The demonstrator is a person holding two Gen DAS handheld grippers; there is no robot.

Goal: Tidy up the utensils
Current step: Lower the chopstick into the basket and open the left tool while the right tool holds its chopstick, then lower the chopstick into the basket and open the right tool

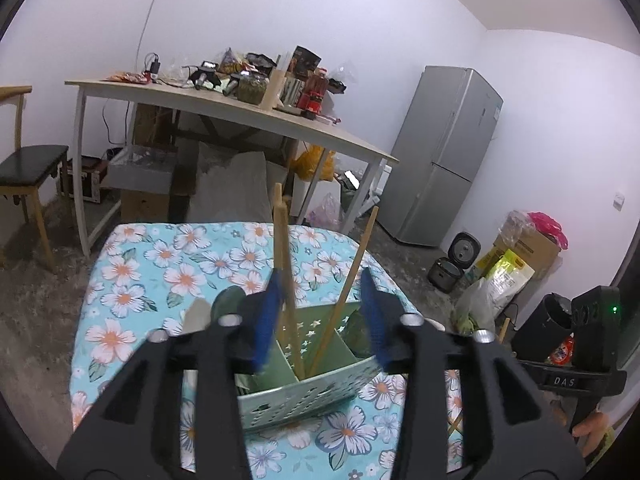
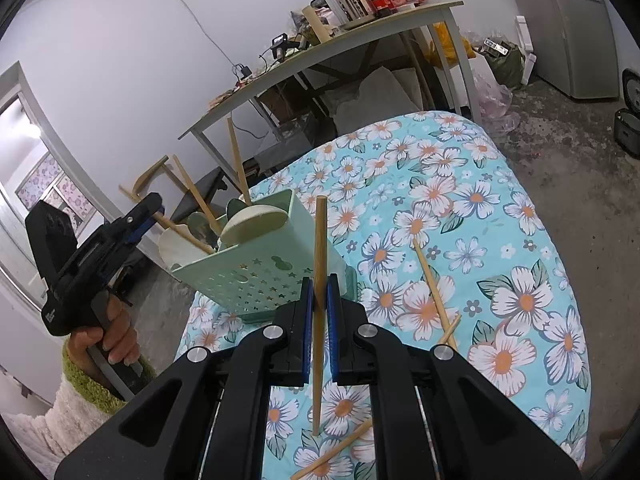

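A pale green perforated utensil holder [image 1: 304, 394] [image 2: 260, 276] stands on the floral tablecloth [image 1: 160, 264]. It holds two upright wooden chopsticks [image 1: 282, 256] and several spoons [image 2: 252, 220]. My left gripper [image 1: 320, 276] hangs open just above the holder, both chopsticks standing loose between its blue pads [image 1: 268, 316]; the side view of the left gripper [image 2: 148, 208] is in the right wrist view. My right gripper [image 2: 319, 284] is shut on one chopstick [image 2: 320, 240], held upright in front of the holder. Three more chopsticks [image 2: 434, 284] lie loose on the cloth.
A cluttered wooden desk [image 1: 224, 108] stands behind the small table, with boxes and bags under it. A grey fridge [image 1: 444, 152] is at the right, a chair [image 1: 28, 172] at the left, and a rice cooker [image 1: 452, 268] sits on the floor.
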